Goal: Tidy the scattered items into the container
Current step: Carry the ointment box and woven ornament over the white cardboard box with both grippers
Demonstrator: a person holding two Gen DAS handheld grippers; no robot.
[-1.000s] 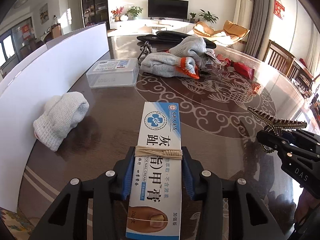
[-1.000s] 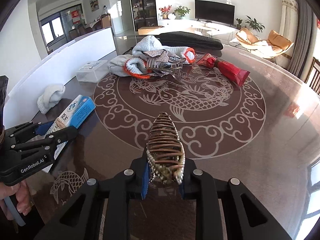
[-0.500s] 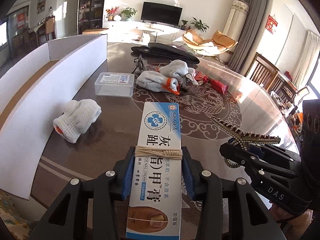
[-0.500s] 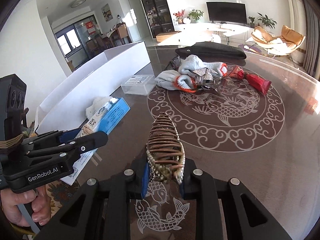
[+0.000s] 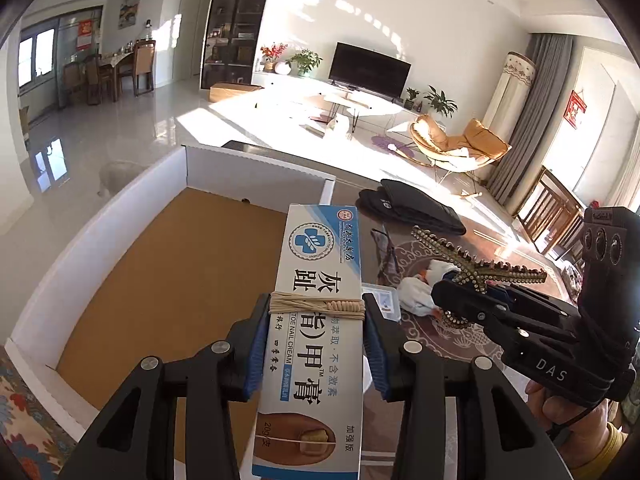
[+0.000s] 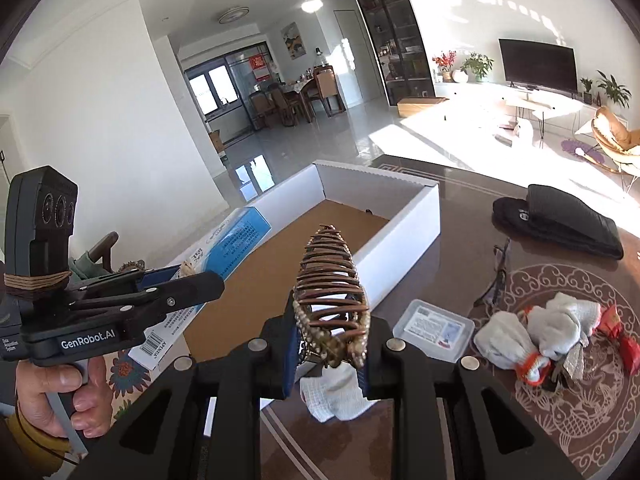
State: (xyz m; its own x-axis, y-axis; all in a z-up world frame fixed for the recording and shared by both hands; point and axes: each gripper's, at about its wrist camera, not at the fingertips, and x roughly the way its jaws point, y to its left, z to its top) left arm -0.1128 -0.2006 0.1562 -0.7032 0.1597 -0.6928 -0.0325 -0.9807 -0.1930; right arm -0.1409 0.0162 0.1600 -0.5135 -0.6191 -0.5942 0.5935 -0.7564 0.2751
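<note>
Television on far wall; orange lounge chair nearby

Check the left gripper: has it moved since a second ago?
Yes. The left gripper, shut on the cream box, went from over the dark tabletop to above the white container, whose brown floor now lies below.

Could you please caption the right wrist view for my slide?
Right gripper holds a hair claw near the white box; left gripper carries a cream carton.

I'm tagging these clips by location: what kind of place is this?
Most likely a home's open living and dining room: a television on a low white cabinet, an orange lounge chair, and a dining table with chairs beyond the glossy tiled floor.
</note>
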